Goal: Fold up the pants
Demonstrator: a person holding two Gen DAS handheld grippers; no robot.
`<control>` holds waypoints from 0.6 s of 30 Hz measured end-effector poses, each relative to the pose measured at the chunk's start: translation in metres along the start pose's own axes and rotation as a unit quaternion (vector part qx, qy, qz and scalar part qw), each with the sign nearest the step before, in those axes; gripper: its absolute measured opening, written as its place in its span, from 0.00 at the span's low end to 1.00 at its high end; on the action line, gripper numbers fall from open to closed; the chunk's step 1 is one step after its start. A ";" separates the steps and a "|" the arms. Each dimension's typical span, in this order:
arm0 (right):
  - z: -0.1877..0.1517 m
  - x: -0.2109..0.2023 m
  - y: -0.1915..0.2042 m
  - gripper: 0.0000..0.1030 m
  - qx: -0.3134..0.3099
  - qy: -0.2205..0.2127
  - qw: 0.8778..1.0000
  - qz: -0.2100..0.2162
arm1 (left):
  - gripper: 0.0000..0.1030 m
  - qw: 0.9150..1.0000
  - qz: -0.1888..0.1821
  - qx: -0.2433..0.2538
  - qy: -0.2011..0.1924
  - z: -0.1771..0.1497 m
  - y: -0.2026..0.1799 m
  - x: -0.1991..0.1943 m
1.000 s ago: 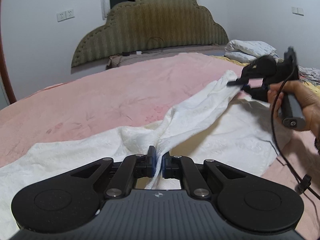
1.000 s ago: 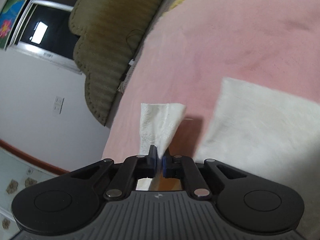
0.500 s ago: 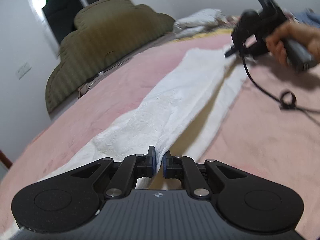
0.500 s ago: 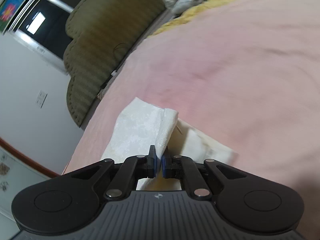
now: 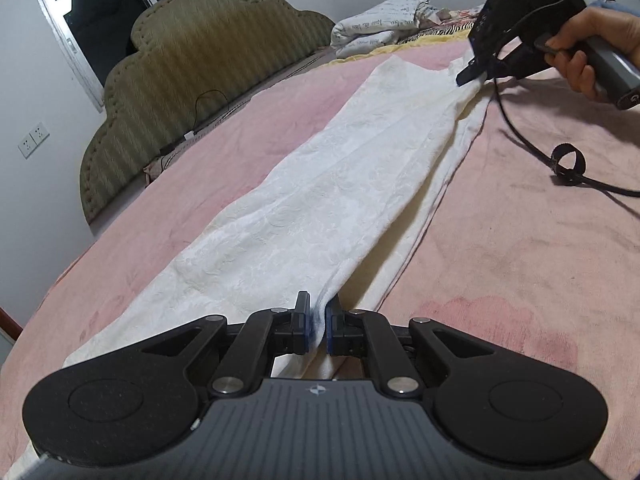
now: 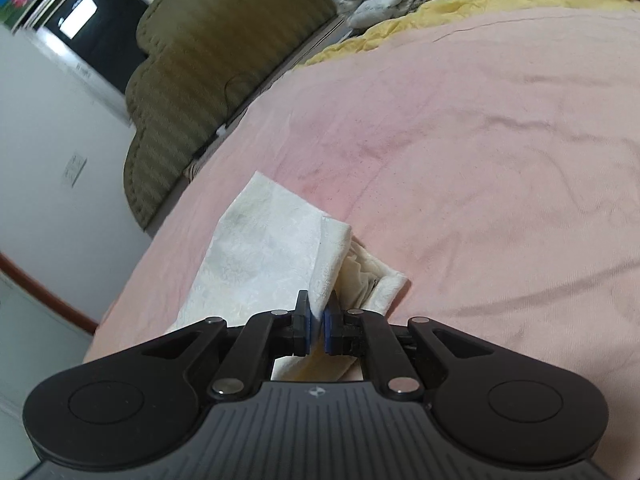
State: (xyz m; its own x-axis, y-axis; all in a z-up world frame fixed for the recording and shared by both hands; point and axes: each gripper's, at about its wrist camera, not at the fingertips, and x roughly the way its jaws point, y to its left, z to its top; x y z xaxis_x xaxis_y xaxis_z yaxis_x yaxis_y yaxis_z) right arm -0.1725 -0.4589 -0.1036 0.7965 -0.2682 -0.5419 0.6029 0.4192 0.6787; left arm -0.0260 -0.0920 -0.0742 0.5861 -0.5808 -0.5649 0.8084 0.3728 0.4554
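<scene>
White textured pants (image 5: 328, 184) lie stretched out long on the pink bed sheet (image 5: 520, 240), one leg laid over the other. My left gripper (image 5: 317, 320) is shut on the near edge of the upper layer. My right gripper (image 5: 474, 70), held by a hand, pinches the far end of the same layer. In the right wrist view the right gripper (image 6: 318, 322) is shut on the pants' hem (image 6: 280, 240), with the lower leg's end (image 6: 380, 280) showing beneath it on the sheet.
An olive padded headboard (image 5: 192, 80) stands at the back left. Folded white bedding (image 5: 380, 20) and a yellow blanket (image 6: 460, 12) lie by the bed's far end. A black cable with a strap loop (image 5: 566, 162) trails over the sheet at the right.
Both grippers carried the upper pant leg across and lowered it onto the other leg. The cloth went from a raised, twisted ridge to a long flat strip.
</scene>
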 end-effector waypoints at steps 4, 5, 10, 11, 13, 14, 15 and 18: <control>0.003 -0.022 -0.008 0.11 0.015 -0.029 0.999 -0.019 | 0.09 1.000 -0.002 -0.010 -0.008 0.003 0.002 -0.003; 0.004 -0.028 -0.010 0.11 0.018 -0.050 0.998 -0.037 | 0.09 1.000 -0.001 -0.010 -0.010 0.003 0.001 -0.003; 0.015 -0.037 0.025 0.11 -0.060 -0.136 0.986 -0.069 | 0.09 1.000 0.001 -0.001 -0.007 0.002 -0.004 -0.003; 0.020 -0.026 0.037 0.12 -0.087 -0.112 0.989 -0.051 | 0.09 1.000 0.000 -0.003 -0.005 0.002 -0.003 -0.002; 0.027 0.004 0.058 0.12 -0.133 -0.051 0.990 -0.002 | 0.09 1.000 -0.003 -0.010 -0.002 0.002 -0.002 -0.002; 0.030 0.021 0.065 0.12 -0.144 -0.029 0.989 0.019 | 0.09 1.000 -0.004 -0.012 -0.001 0.003 -0.001 -0.002; 0.032 0.038 0.069 0.12 -0.148 -0.007 0.989 0.029 | 0.09 1.000 -0.004 -0.013 -0.001 0.003 -0.001 -0.002; 0.042 0.087 0.068 0.12 -0.134 0.039 0.990 0.028 | 0.09 1.000 -0.003 -0.005 0.000 0.003 -0.001 -0.003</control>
State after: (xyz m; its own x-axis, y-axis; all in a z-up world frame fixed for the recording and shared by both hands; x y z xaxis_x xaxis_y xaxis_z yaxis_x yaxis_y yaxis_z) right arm -0.0607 -0.4901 -0.0838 0.8162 -0.1737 -0.5510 0.5155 0.6495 0.5589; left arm -0.0287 -0.0930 -0.0706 0.5809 -0.5826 -0.5685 0.8127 0.3761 0.4450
